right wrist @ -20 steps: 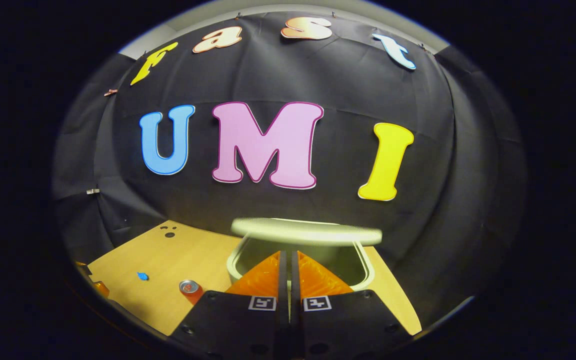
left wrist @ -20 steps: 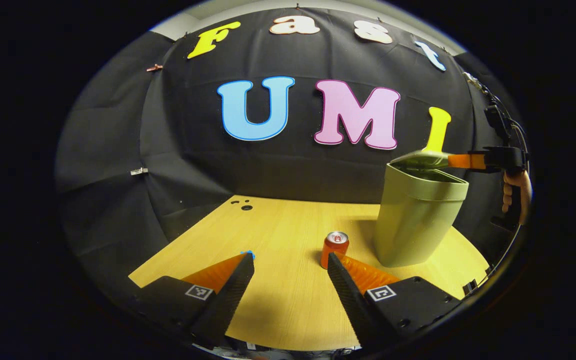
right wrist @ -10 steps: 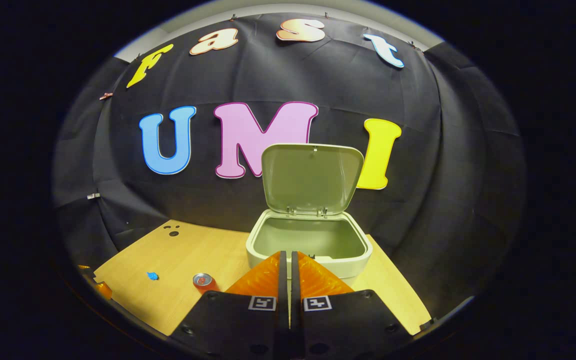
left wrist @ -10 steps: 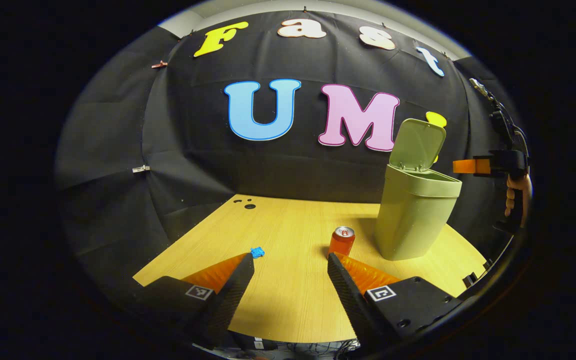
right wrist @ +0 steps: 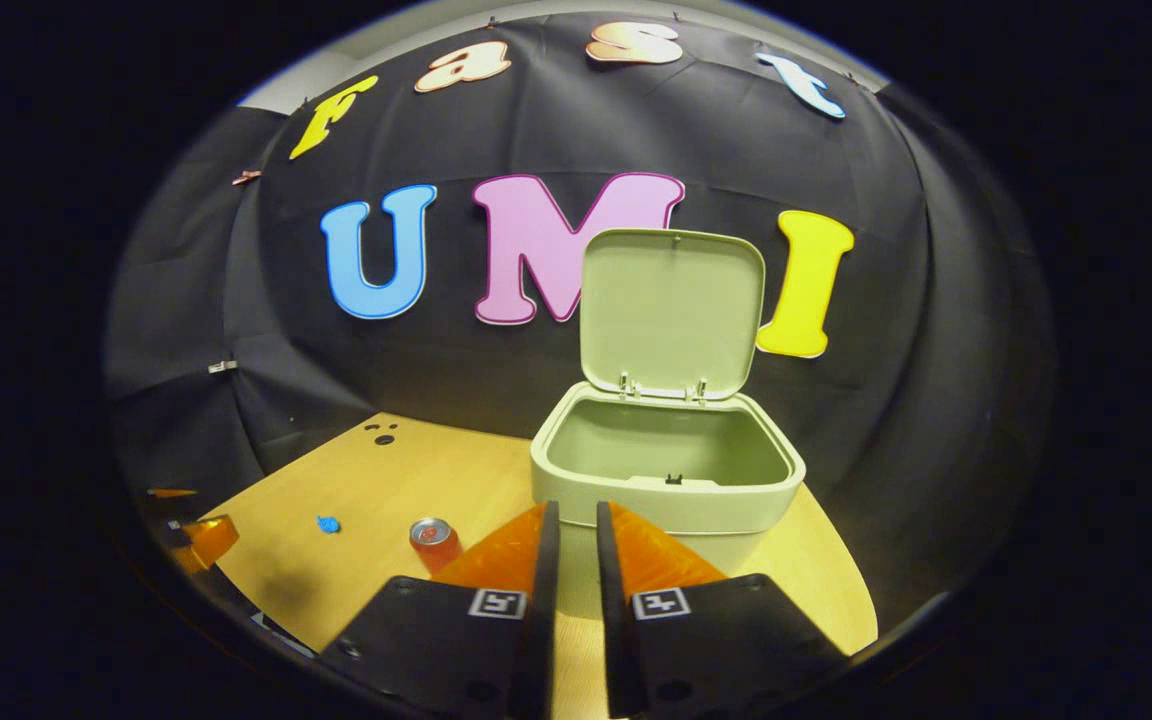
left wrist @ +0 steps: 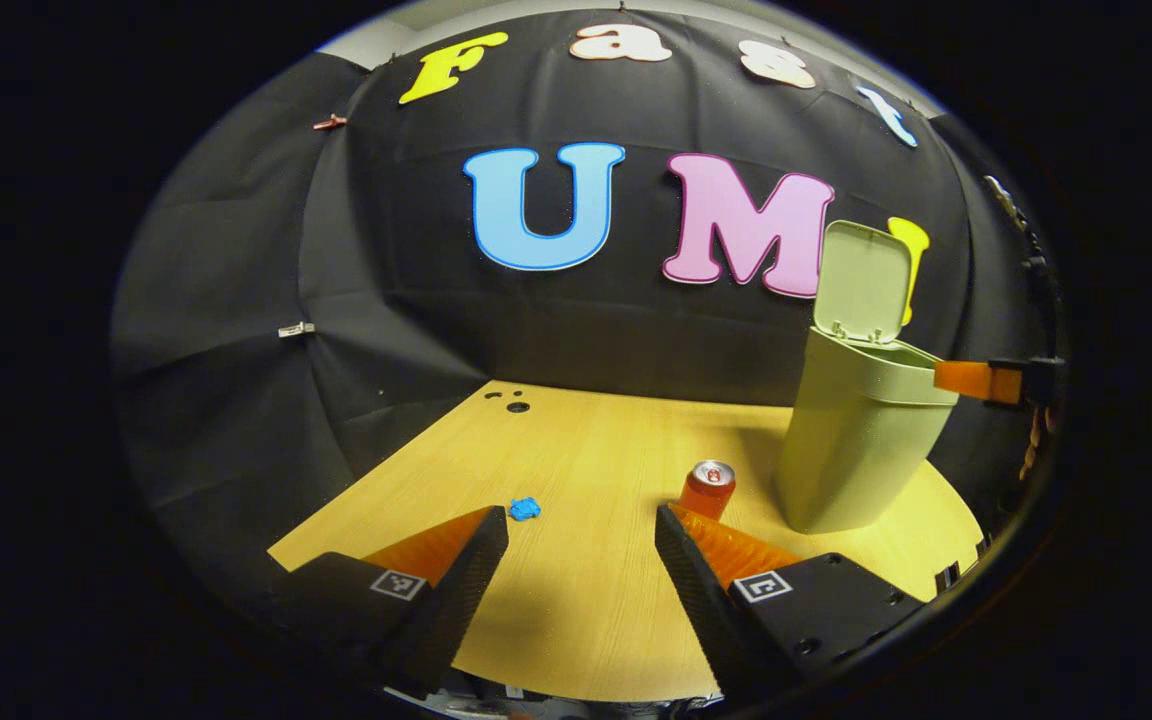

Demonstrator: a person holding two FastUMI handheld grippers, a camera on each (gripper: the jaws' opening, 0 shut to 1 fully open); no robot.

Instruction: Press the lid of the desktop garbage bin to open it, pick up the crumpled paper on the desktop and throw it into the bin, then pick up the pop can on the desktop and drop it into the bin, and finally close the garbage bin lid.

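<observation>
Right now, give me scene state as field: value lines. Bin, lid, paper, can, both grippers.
bin: green garbage bin upright at the table's far right
lid: lid up, hinged at the back
bin contents: none visible inside
paper: blue crumpled paper on the table, left of the can
can: pop can upright, next to the bin
left gripper: left gripper open, holding nothing, low over the table
right gripper: right gripper with a narrow gap between its fingers, holding nothing, in front of the bin

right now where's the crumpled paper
The blue crumpled paper lies on the desktop just ahead of the open left gripper in the left gripper view, left of the pop can, apart from it.
</observation>
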